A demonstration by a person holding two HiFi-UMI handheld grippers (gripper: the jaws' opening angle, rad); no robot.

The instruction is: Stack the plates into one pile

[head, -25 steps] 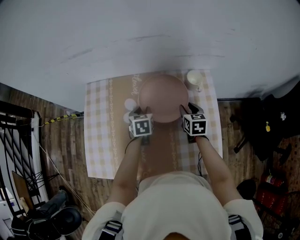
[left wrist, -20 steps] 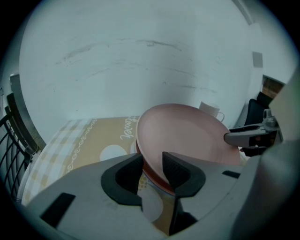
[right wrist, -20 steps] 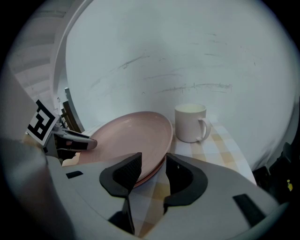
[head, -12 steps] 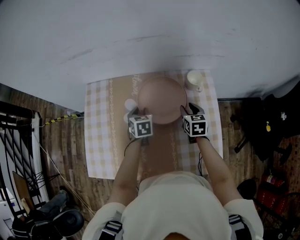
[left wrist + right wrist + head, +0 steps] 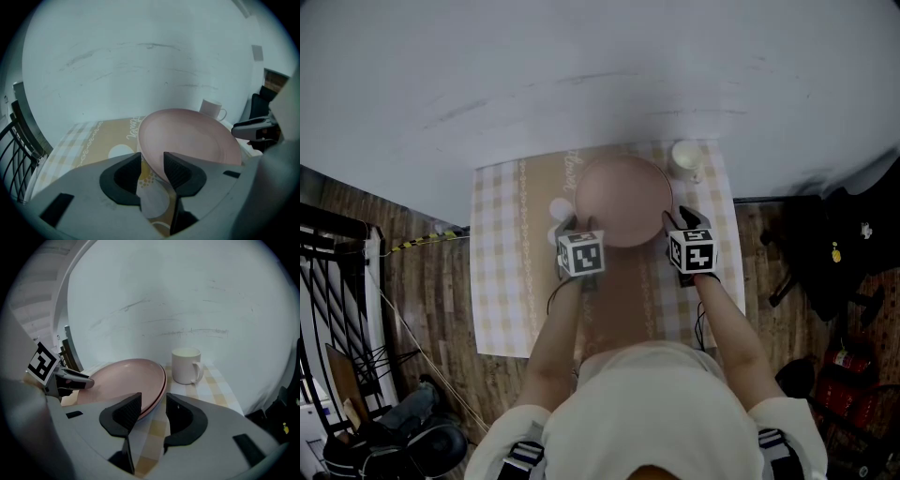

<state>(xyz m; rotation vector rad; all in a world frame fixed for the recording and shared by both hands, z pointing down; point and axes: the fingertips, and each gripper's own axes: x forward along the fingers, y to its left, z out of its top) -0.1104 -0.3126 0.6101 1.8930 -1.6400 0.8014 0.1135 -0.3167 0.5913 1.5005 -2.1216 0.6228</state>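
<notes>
plates, pink, piled at the far middle of the checked cloth, just beside a white mug. looks like the release step: on the left gripper, jaws just now opening, near rim loose between them; on the right gripper, jaws apart round the opposite rim, not pinching. next, calls for drawing the 2 grippers back without dragging the top plate. around it, pale wall and wood floor.

A: Light?
B: Dim, flat, greyish overall; no glare. Soft shadow on wall just behind plates.
A: Sharpness?
B: Head view ok, slightly soft. Gripper views: heavy fisheye bend, black vignette round edges, near foreground blurred, bkgd clearer.
</notes>
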